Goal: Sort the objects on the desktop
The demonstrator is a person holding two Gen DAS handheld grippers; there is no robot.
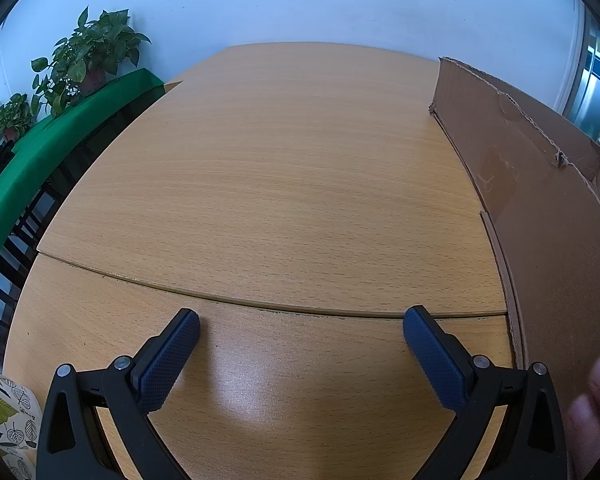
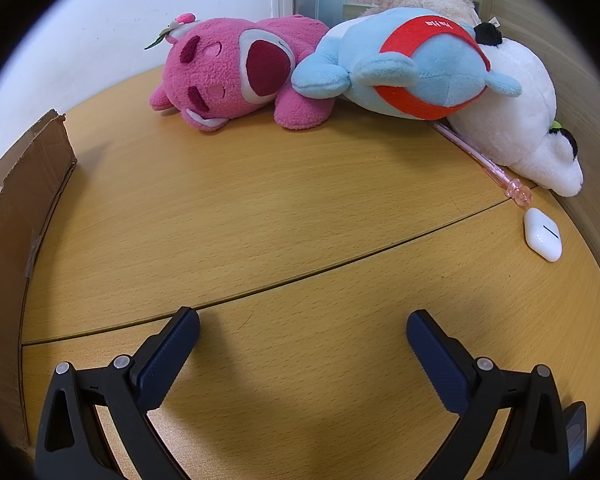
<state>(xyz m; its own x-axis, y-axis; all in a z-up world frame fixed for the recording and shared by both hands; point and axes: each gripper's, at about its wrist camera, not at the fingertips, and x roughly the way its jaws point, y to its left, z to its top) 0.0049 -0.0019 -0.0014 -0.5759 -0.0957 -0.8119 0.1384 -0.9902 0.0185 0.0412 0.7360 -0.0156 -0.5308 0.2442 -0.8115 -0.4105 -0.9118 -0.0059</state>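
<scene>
Right wrist: fuzzy pink plush (image 2: 236, 76), smooth white case (image 2: 543, 233); both hand-held grippers (image 2: 303, 330) (image 1: 301, 326) spread.

The worktop (image 2: 300, 208) is light brown wood with thin lines. One soft toy (image 2: 228, 76) is pink, one (image 2: 404, 68) is blue with a red band, one (image 2: 524, 112) is white. The box (image 1: 540, 184) is brown, and the claw pads (image 2: 168, 360) are dark blue with tiny dots.

Light wood desk (image 2: 284, 208), 2 panels meeting at a curved seam. Cardboard box (image 2: 24, 200) standing on the left part. Along the far edge, lying on the top: pink plush bear (image 2: 228, 76), blue plush with red band (image 2: 412, 68) resting against it, white plush (image 2: 528, 120) to the right. Pink pen (image 2: 484, 160) partly under the white plush; white earbud case (image 2: 542, 234) just beside the pen's tip.
</scene>
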